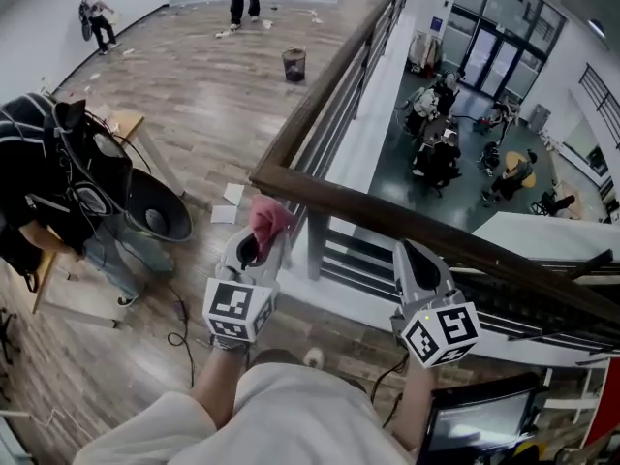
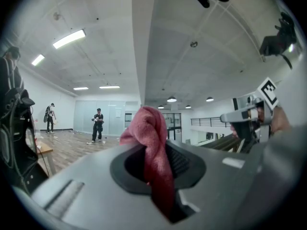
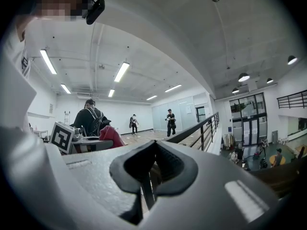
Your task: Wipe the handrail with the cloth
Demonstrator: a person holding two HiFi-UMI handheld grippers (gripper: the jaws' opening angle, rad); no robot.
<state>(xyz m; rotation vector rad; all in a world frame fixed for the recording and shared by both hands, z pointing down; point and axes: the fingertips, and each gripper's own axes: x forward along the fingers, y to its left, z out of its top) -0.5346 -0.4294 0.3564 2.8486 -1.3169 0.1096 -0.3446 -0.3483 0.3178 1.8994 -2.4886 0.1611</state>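
Cloth [image 1: 268, 218] at the corner of the wooden handrail [image 1: 407, 223]
We see our left gripper [image 1: 260, 243] with its jaws clamped on the pink cloth, which bunches up just beneath the rail's bend; our right gripper [image 1: 408, 252] hangs further along, below the rail, its jaws together with nothing between them.

Left tongs [image 1: 254, 248]: carried on an outstretched left forearm [image 1: 215, 386], jaws closed on a pink cloth [image 1: 268, 219] that bunches above the tips. Right tongs [image 1: 409, 252]: level with the left and apart from them, jaws together, nothing between. Both point away from the body.
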